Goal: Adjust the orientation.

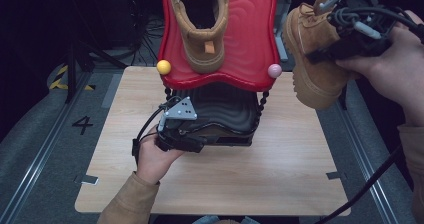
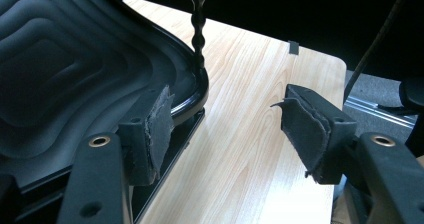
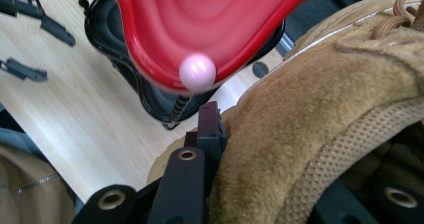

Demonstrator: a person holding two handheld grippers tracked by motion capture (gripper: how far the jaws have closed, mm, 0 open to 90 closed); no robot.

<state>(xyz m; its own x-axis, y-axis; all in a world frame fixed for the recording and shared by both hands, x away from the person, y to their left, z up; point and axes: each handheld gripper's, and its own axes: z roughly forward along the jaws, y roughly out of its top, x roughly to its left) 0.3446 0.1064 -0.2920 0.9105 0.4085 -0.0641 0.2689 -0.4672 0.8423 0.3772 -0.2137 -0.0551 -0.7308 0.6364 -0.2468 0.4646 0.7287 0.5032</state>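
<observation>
Two tongs are working at my wooden table (image 1: 280,179). Nearest, my left gripper (image 2: 227,129) is resting with jaws apart beside the black lower shelf (image 1: 225,109), one pad touching its rim. Farther right, my right gripper (image 3: 260,149) is clamping a tan boot (image 1: 312,54) in the air. Beyond, another boot (image 1: 202,29) is sitting on the red upper shelf (image 1: 250,39).
</observation>
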